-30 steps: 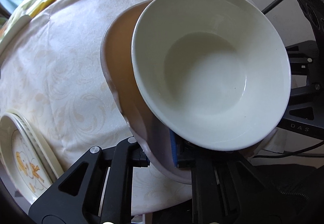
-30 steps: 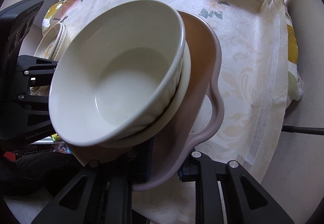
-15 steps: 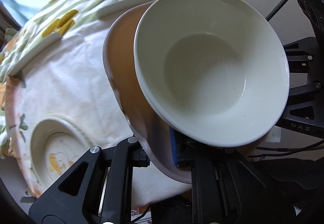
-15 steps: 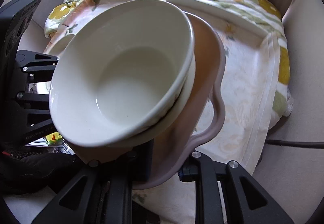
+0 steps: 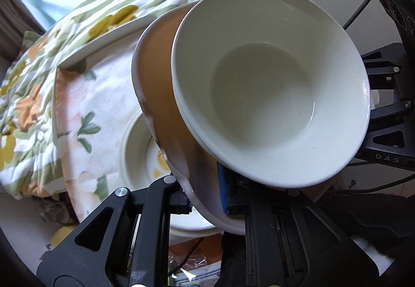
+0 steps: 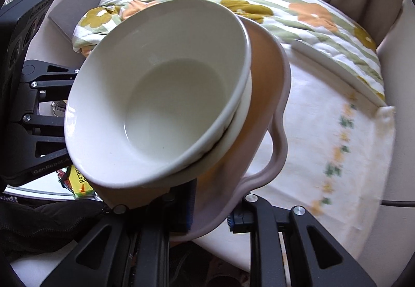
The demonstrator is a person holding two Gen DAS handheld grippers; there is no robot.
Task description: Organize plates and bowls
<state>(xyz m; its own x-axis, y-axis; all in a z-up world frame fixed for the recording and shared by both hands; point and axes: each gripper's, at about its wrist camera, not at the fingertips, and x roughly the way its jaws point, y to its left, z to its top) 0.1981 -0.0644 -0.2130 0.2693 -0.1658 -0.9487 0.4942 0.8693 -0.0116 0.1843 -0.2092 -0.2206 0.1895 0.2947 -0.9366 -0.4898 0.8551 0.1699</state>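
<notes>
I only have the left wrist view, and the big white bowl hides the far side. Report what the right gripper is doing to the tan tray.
Observer: The right gripper is shut on the rim of the tan plastic tray, just beside its loop handle.
Operator: Count the bowls riding on it.
Observer: Two. The white ceramic top bowl sits nested in a second white bowl, whose wall shows below the top one's rim.
Operator: Say what lies under that side of the tray.
Observer: The pale tablecloth with a flower border shows below that edge.
</notes>
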